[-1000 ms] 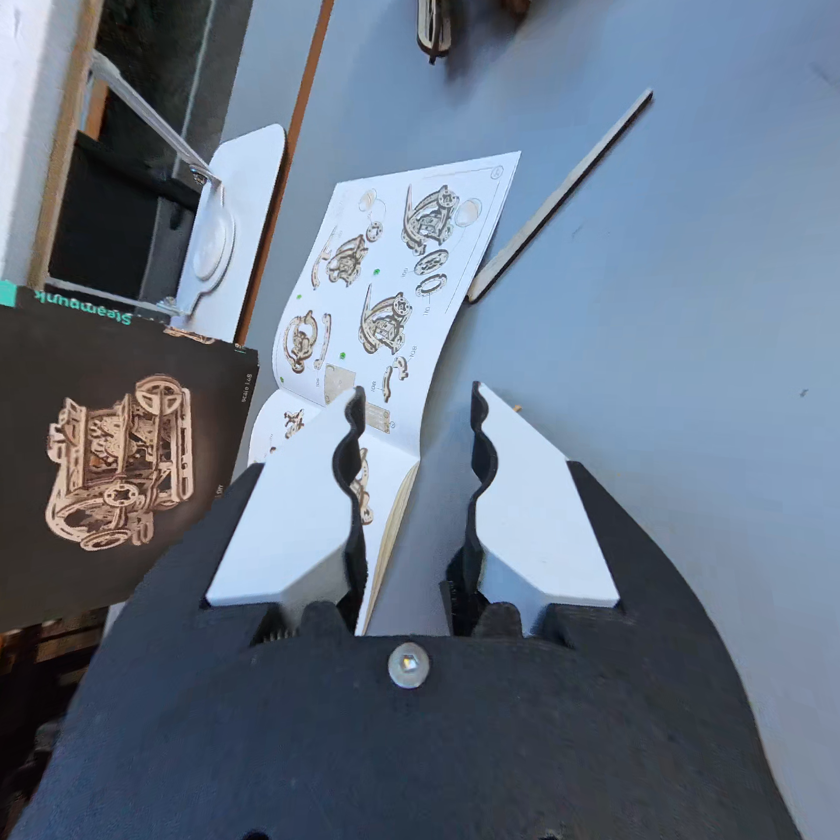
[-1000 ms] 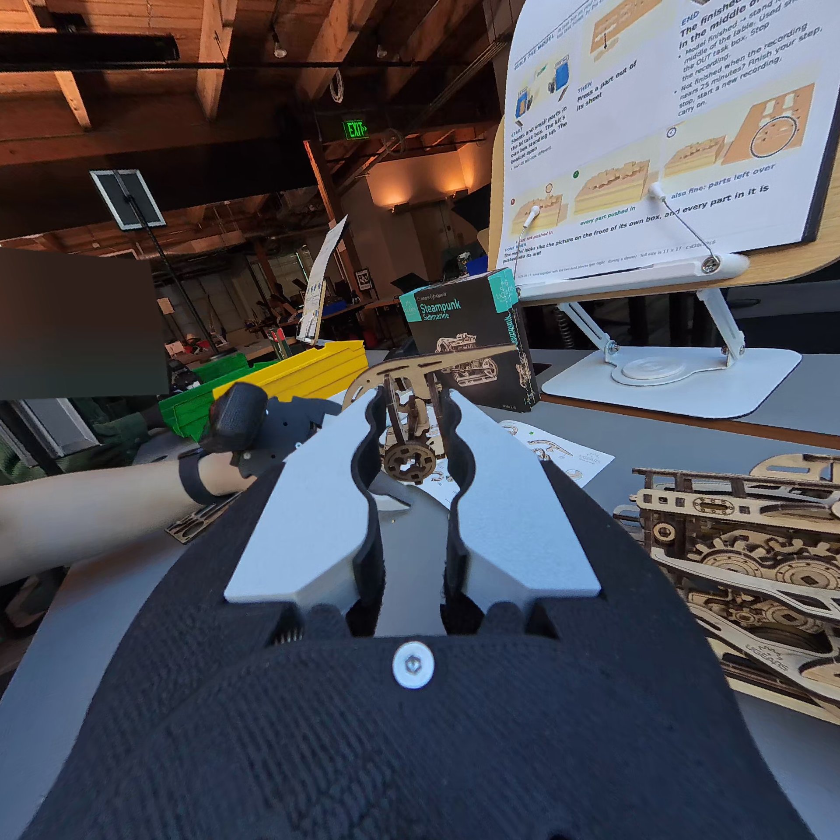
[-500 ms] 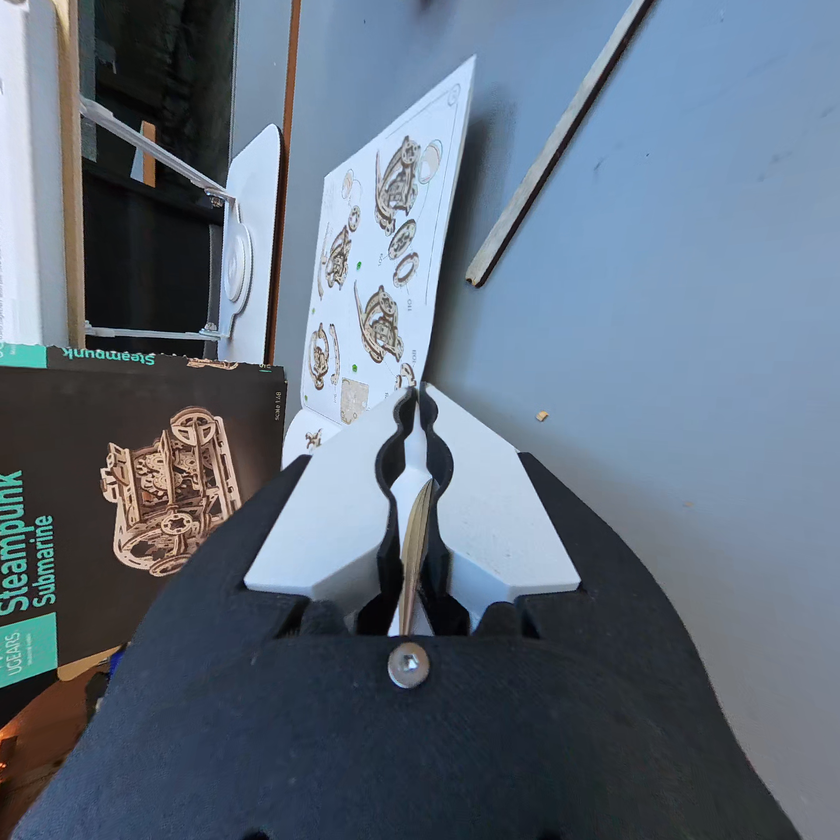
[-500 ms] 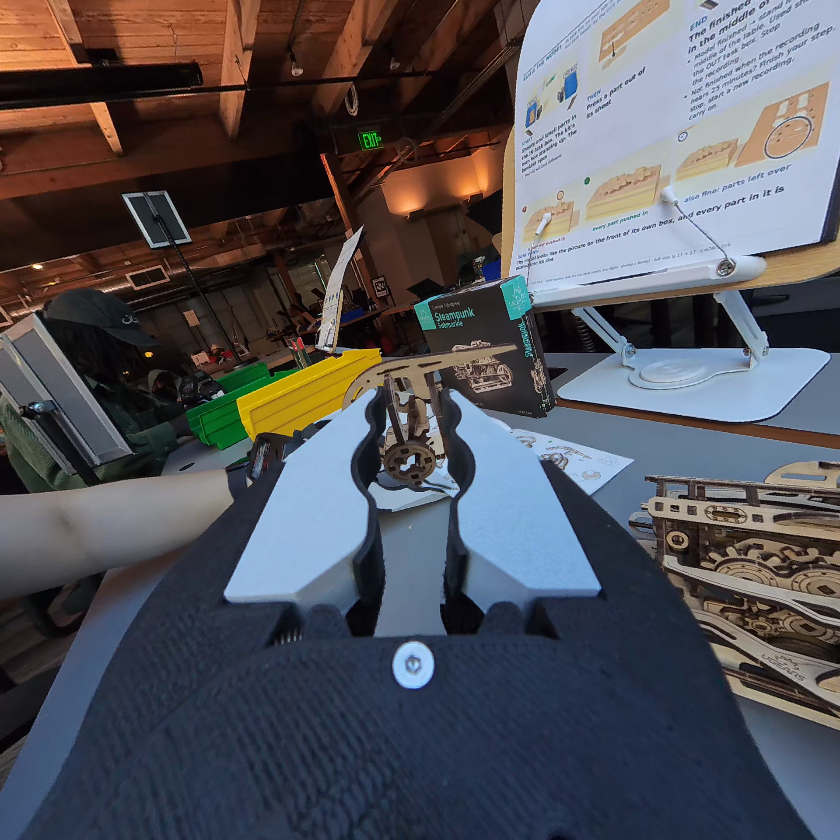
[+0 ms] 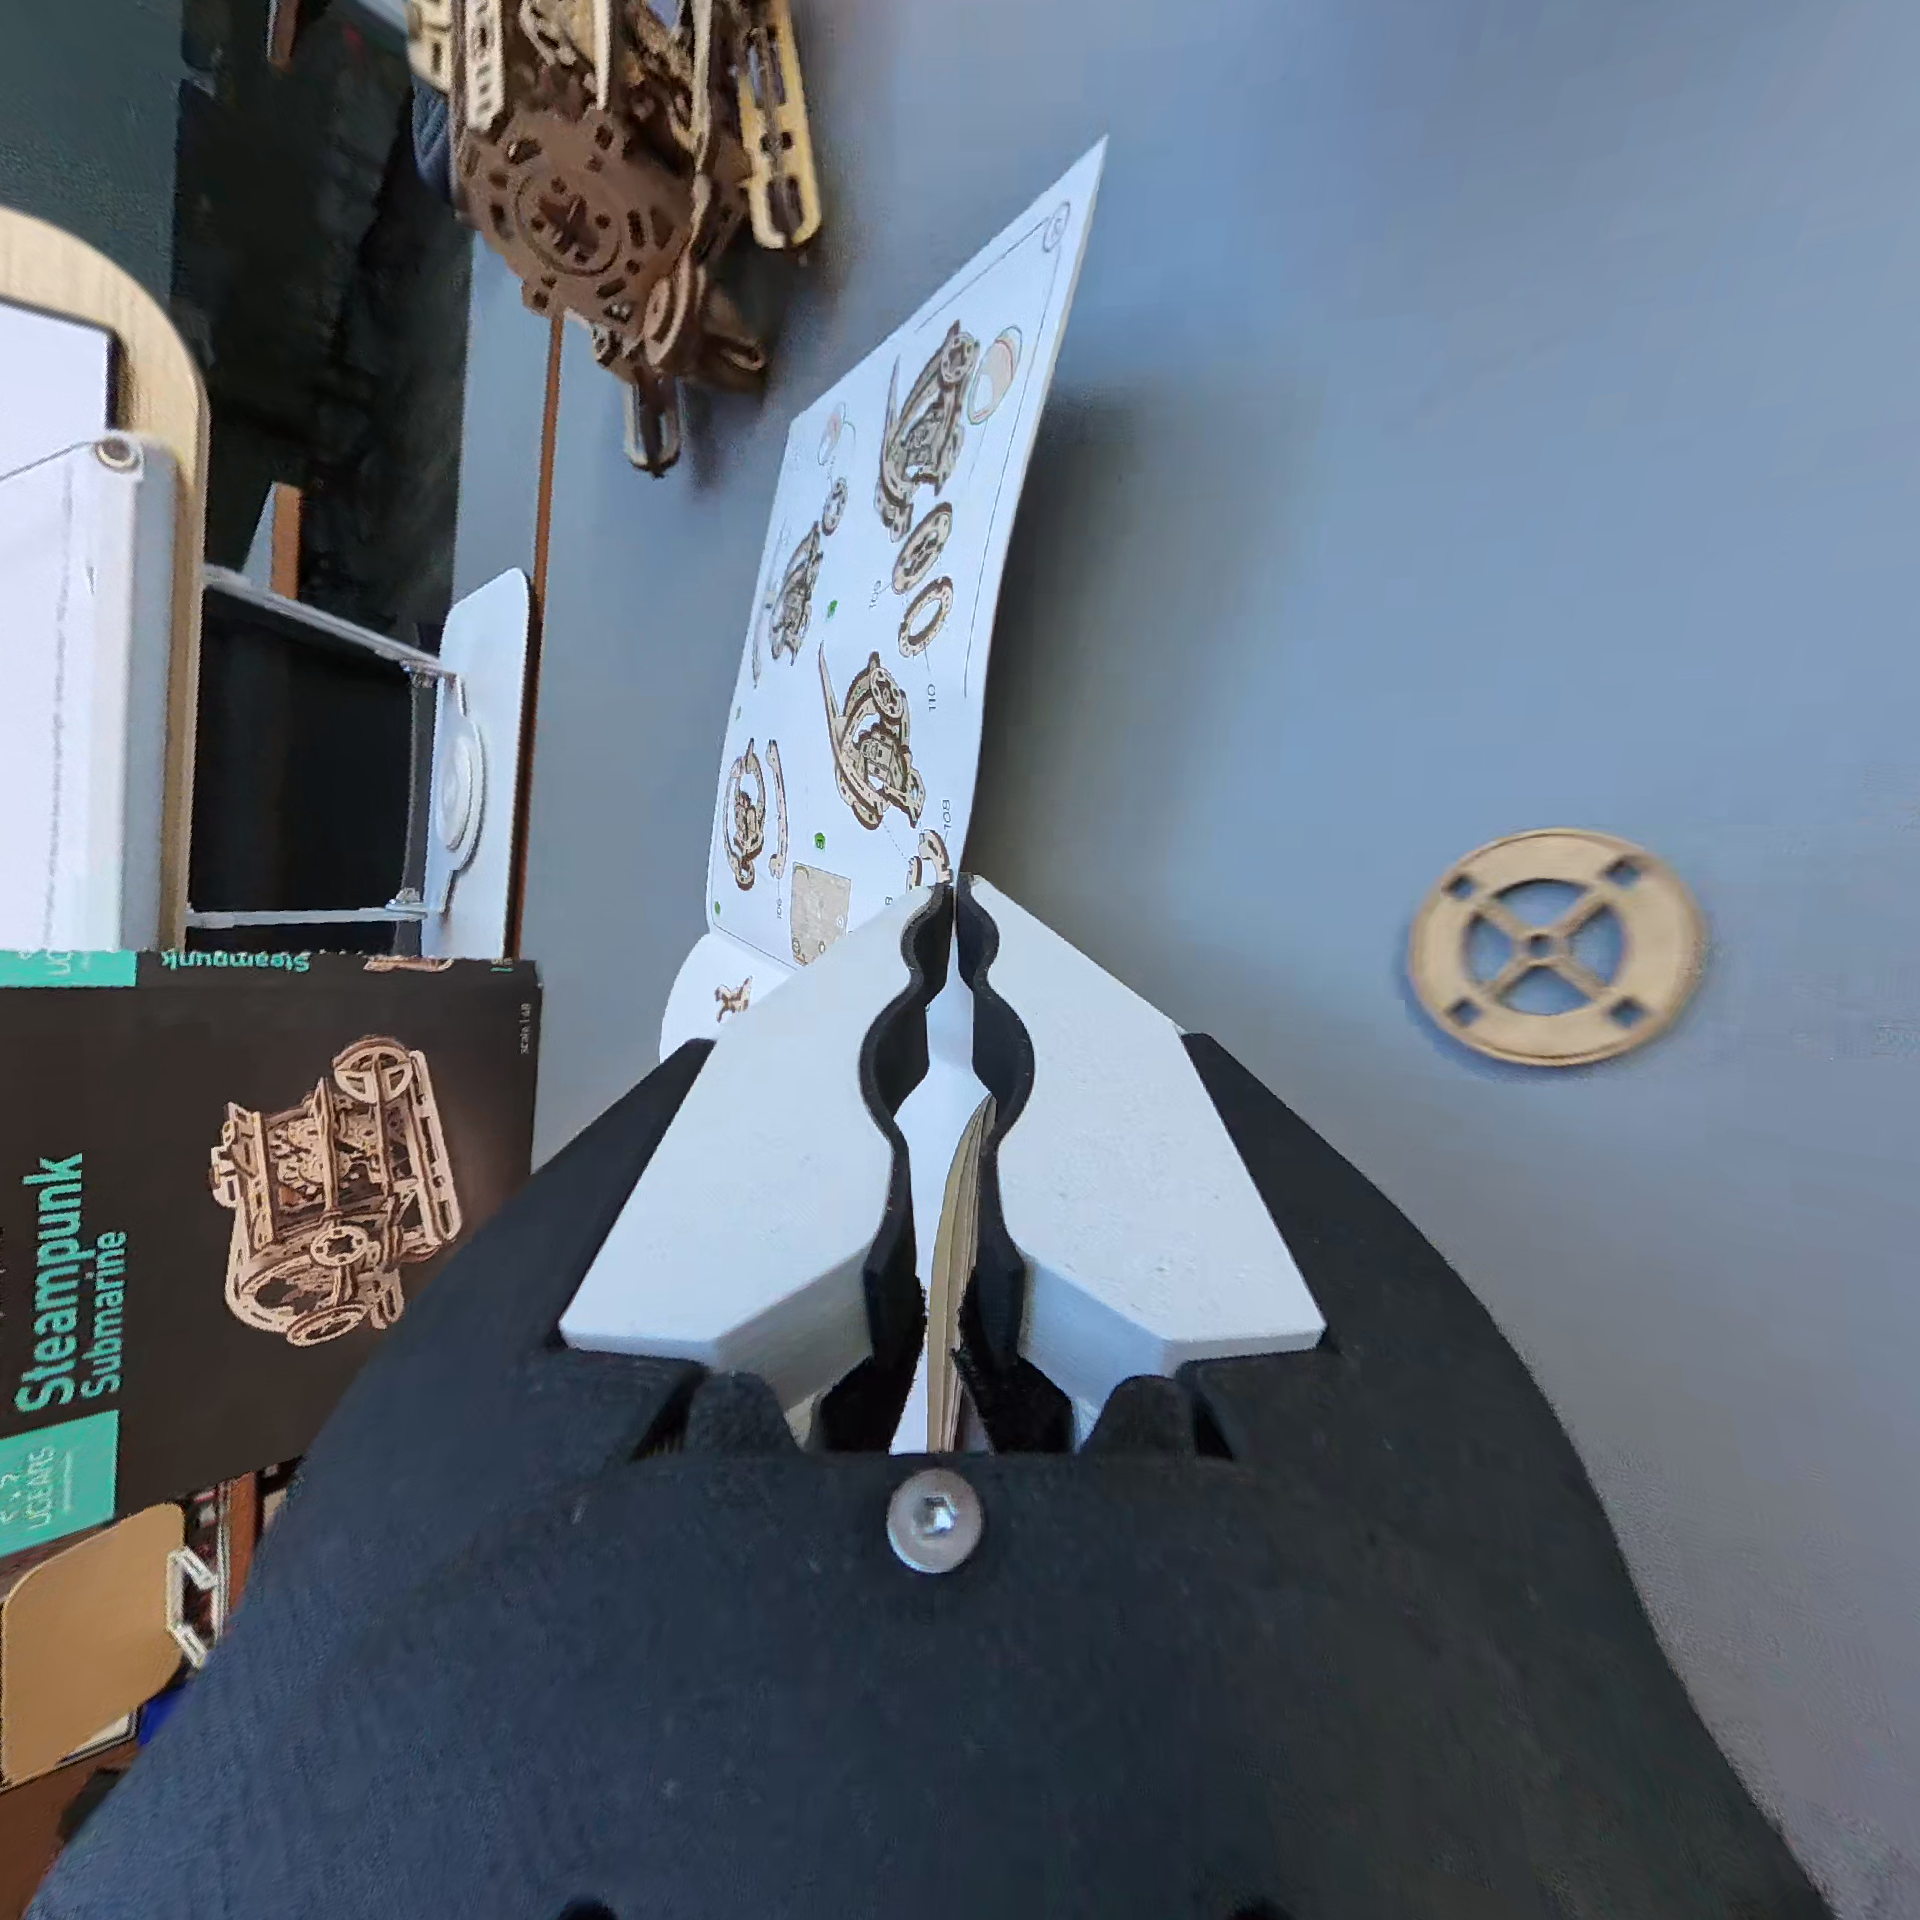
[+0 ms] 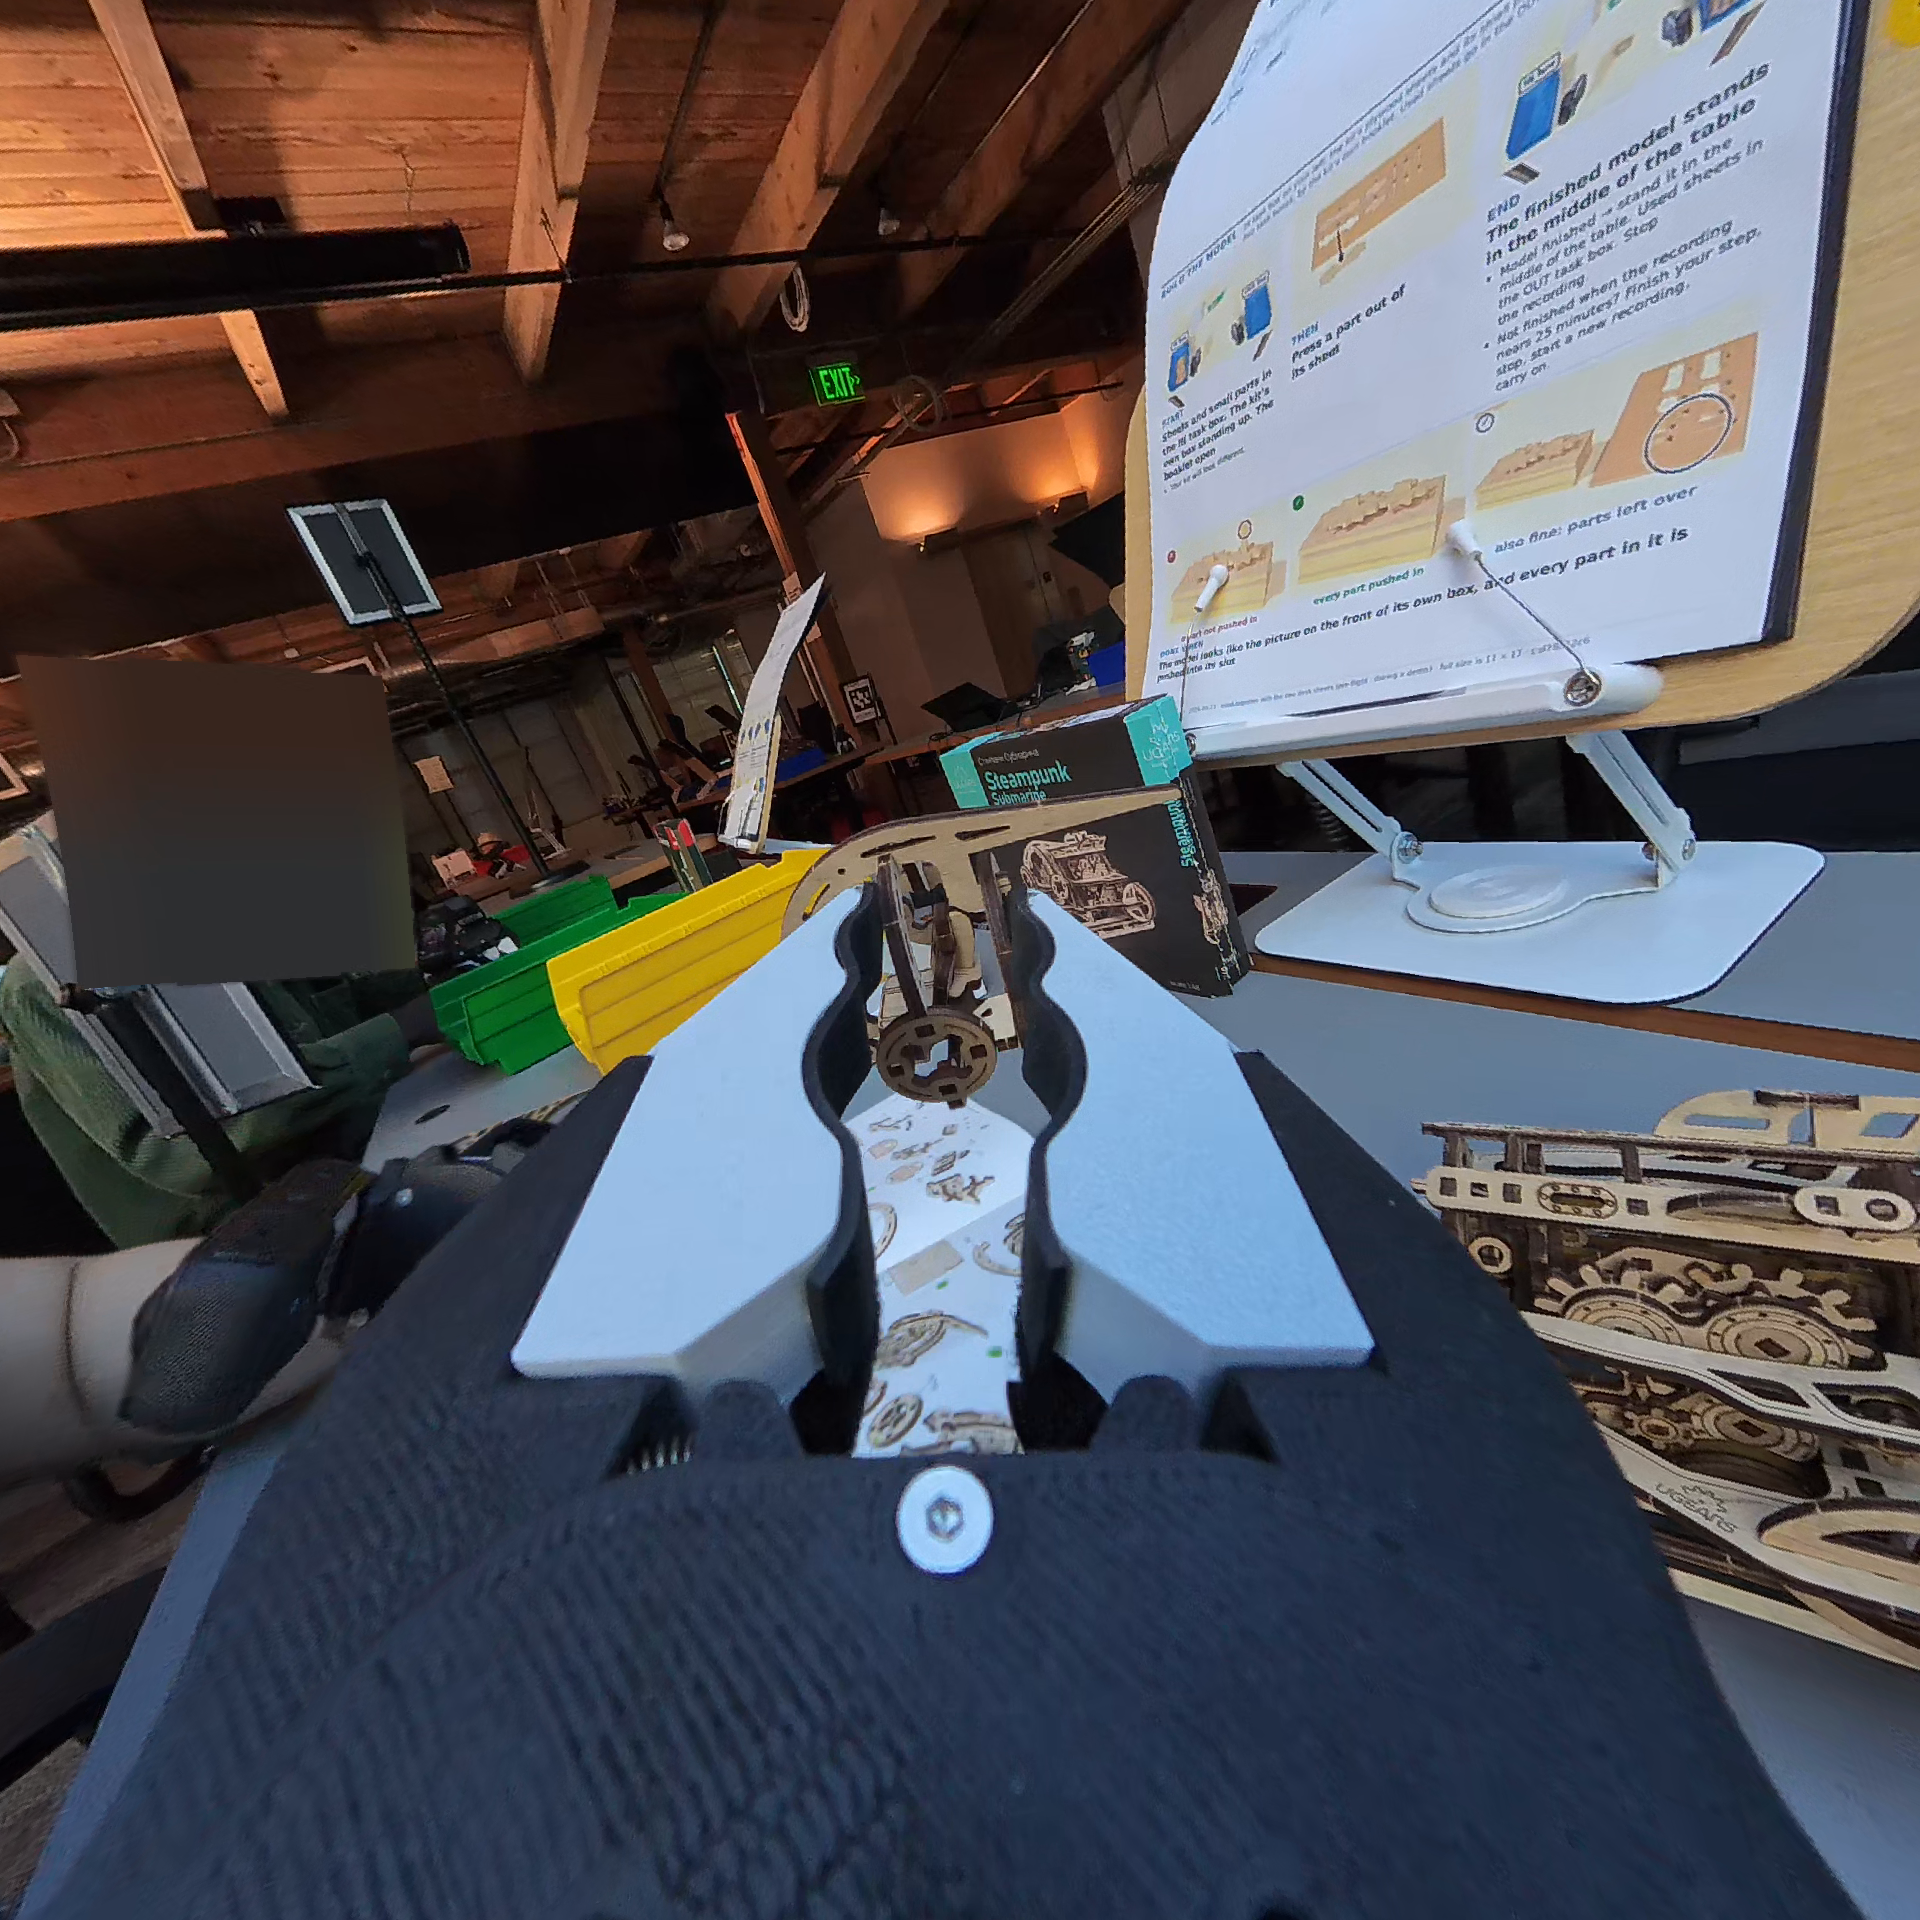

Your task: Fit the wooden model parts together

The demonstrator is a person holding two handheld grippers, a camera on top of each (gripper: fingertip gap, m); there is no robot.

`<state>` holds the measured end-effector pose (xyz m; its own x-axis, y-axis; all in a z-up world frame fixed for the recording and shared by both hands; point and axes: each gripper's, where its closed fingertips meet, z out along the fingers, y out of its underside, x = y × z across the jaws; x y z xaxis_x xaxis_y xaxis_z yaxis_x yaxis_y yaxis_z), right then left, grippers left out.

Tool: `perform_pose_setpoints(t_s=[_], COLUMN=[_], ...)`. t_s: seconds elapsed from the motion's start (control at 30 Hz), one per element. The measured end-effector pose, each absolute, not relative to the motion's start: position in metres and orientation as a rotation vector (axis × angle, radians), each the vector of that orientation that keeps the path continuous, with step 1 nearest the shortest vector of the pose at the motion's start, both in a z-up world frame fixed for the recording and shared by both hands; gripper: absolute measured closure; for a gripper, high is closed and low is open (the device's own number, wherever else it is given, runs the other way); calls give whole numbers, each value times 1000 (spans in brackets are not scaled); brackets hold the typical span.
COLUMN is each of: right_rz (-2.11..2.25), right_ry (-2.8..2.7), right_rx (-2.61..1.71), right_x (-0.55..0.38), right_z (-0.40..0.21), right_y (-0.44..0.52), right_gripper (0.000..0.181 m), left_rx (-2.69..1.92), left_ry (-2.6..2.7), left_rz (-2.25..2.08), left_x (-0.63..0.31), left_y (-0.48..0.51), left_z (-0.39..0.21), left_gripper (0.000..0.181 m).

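The left gripper (image 5: 954, 909) is clenched on the near edge of the instruction booklet (image 5: 914, 582), whose pages run back between its fingers (image 5: 758, 1174) while the open leaf curls up just past the tips. To the right of those fingers, well apart, a round wooden wheel part (image 5: 1555, 947) with crossed spokes lies flat on the grey table (image 5: 1455, 416). To their left stands the dark kit box (image 5: 260, 1174), and beyond it the white base of the document stand (image 5: 473, 769). Far ahead and left of the tips, a dark wooden model assembly (image 5: 613, 197) shows at the top of the left wrist view. The right gripper (image 6: 940, 935) grasps a small wooden sub-assembly (image 6: 935, 1039) between its fingertips: a notched gear disc hangs in the gap, and a curved wooden strip spans above the tips. Under the gap between these fingers (image 6: 707, 1174) lie the booklet's printed pages (image 6: 935, 1268). To their right, close by, sits the large partly built wooden model (image 6: 1683, 1299) with gears and side rails. To their left, lower down, the other gripper's black body and a person's forearm (image 6: 62, 1340) show. Past the tips stands the kit box (image 6: 1101, 831), with a yellow bin (image 6: 665, 966) and a green bin (image 6: 509, 987) to its left and the document stand (image 6: 1507, 914) holding a printed sheet to its right.
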<state>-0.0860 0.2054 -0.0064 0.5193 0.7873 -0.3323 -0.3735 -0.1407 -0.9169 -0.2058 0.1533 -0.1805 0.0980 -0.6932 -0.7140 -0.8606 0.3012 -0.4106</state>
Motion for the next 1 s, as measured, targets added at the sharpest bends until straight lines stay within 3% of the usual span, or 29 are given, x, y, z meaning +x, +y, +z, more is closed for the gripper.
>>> perform_pose_setpoints(t_s=[0.3,1.0], right_rz=[1105,1059], right_ry=[-399,-464], right_rx=[-1392,-1453], right_x=[-94,-107], right_z=[-12,-21], right_y=[205,203], right_gripper=[160,159], left_rx=[-1459,-1439], left_ry=[1707,1679], left_rz=[230,224], left_x=[-191,-187], left_y=[106,99], left_z=[-197,-197], left_gripper=[181,181])
